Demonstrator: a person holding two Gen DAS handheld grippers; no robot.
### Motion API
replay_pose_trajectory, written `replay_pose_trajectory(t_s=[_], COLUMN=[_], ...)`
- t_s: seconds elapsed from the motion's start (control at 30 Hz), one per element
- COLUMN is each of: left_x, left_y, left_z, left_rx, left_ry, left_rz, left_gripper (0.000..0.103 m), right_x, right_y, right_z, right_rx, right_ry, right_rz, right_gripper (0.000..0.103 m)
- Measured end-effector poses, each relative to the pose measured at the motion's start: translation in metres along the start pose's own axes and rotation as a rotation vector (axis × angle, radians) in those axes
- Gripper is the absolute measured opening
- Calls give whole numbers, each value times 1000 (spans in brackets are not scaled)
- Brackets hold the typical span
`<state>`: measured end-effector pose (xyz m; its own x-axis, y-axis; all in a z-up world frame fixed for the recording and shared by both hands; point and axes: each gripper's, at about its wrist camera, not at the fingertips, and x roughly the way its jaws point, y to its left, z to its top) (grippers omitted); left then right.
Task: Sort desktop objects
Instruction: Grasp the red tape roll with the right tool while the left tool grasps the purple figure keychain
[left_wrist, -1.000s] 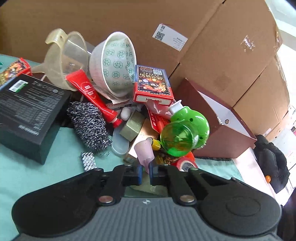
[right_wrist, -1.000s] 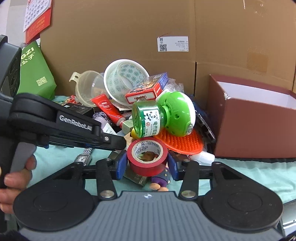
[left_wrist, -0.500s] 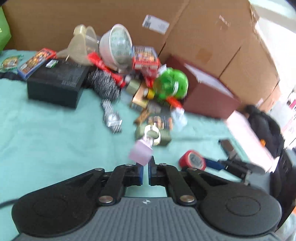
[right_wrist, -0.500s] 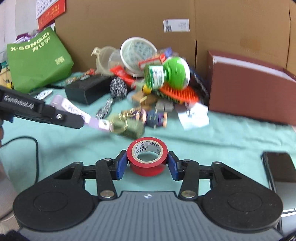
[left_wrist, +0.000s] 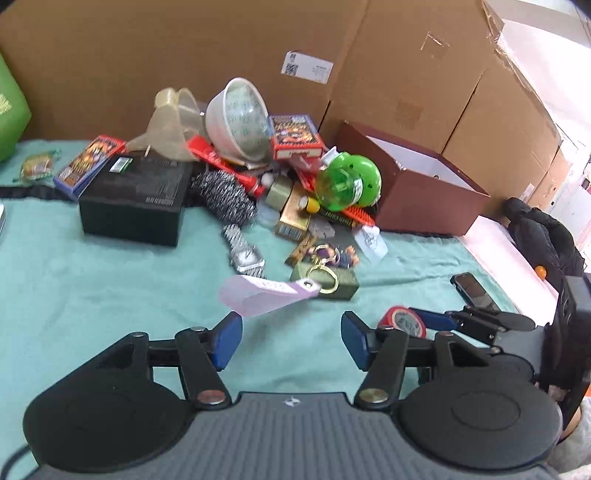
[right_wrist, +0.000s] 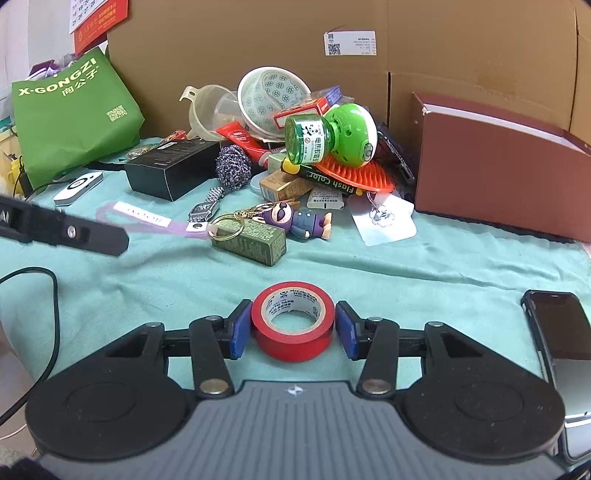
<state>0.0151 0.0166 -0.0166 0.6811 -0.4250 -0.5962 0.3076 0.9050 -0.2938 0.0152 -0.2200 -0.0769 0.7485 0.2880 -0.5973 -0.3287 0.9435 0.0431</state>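
Note:
My left gripper (left_wrist: 291, 339) is open and empty above the teal cloth. Just beyond it a lilac strap keychain (left_wrist: 264, 293) with a gold ring hangs loose in the air; it also shows in the right wrist view (right_wrist: 147, 220), its ring end by the olive box (right_wrist: 251, 240). My right gripper (right_wrist: 293, 329) has its pads against both sides of a red tape roll (right_wrist: 293, 324), low over the cloth. The tape also shows in the left wrist view (left_wrist: 403, 322).
A pile of clutter lies at the back: green bottle (right_wrist: 330, 134), patterned bowl (right_wrist: 273, 96), black box (right_wrist: 173, 170), steel scourer (right_wrist: 233, 167), a doll figure (right_wrist: 299, 219). A maroon box (right_wrist: 498, 162) stands right, a phone (right_wrist: 559, 323) near right, a green bag (right_wrist: 74, 107) left.
Both grippers pulled back from the pile. The left jaws opened and let go of the lilac strap keychain. The right gripper carried the red tape down toward the cloth.

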Motion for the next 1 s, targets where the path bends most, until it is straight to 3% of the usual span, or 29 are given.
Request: replay_pose_trajectory(t_s=[0.13,0.3,0.47,0.53,0.7,0.8,0.83,0.87,1.0], left_x=[-17,-26,18,49,117,127,128,126,116], left_y=[5,5,-18,-29,-35,-38,-38,-39,-43], left_z=[14,26,39,43,48,50,50,49,42], left_rx=[-29,-19,48,91,108,160,174,194,253], left_ry=[-49,-87,-73,-31,92,77,74,76,110], left_rz=[-76,-58,-65,-69,-46,0,13,23,-1], left_gripper=[64,69,73,73,66,60,54,38,35], right_x=[0,3,8,9,5,4,5,5,5], right_y=[0,-5,-4,-4,-6,-8,-9,-9,-8], right_z=[2,4,7,7,5,5,5,5,5], right_rx=[-1,11,10,16,13,13,14,14,6], right_ry=[-1,2,-2,-2,3,5,4,4,5], right_rz=[2,12,11,10,13,13,14,15,15], right_gripper=[48,50,50,50,51,51,51,51,51])
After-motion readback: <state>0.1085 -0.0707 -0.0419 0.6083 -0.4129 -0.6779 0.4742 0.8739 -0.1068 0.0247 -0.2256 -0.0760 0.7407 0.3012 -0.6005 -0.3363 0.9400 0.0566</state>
